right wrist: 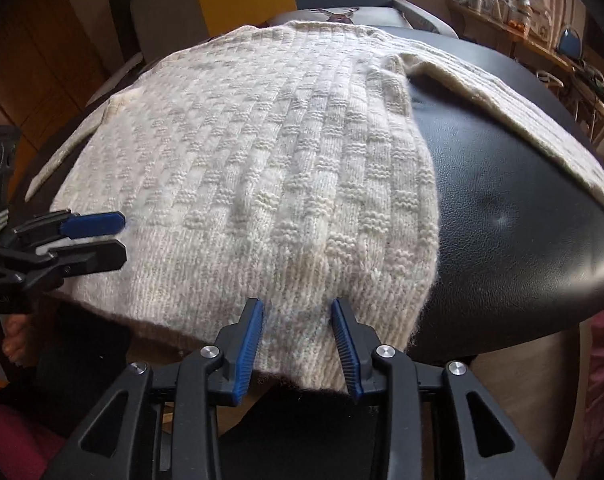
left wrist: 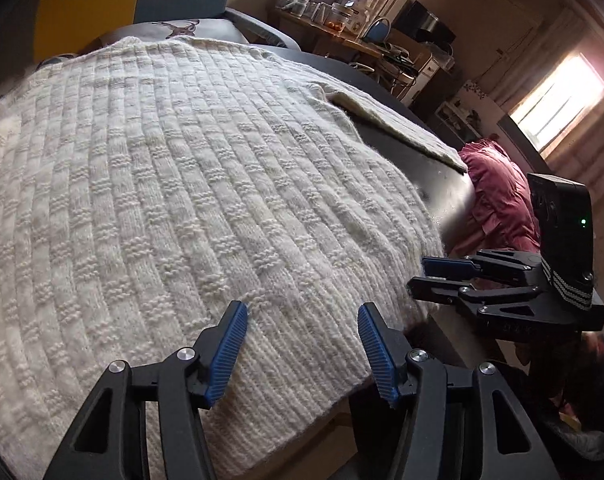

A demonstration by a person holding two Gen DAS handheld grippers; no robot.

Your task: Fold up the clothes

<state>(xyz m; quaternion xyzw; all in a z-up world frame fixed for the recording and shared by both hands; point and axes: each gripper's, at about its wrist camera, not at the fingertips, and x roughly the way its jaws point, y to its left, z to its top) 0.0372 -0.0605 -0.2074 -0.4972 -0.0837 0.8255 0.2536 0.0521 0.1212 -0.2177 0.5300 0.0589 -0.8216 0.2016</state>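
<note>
A cream knitted sweater (left wrist: 173, 184) lies flat on a black leather table (left wrist: 446, 196), its ribbed hem hanging a little over the near edge. One sleeve (left wrist: 402, 124) stretches out to the right. My left gripper (left wrist: 302, 320) is open, its blue pads on either side of the hem's left part. My right gripper (right wrist: 297, 316) is open over the hem (right wrist: 302, 344) near the right corner. The right gripper also shows at the right of the left wrist view (left wrist: 418, 272), the left gripper at the left of the right wrist view (right wrist: 121, 236). The sweater (right wrist: 261, 160) fills the table (right wrist: 502, 220).
A grey chair with a deer cushion (left wrist: 177, 26) stands behind the table. A pink cloth heap (left wrist: 498, 200) lies to the right below the table edge. A cluttered wooden shelf (left wrist: 342, 24) stands at the back right, near a bright window (left wrist: 558, 100).
</note>
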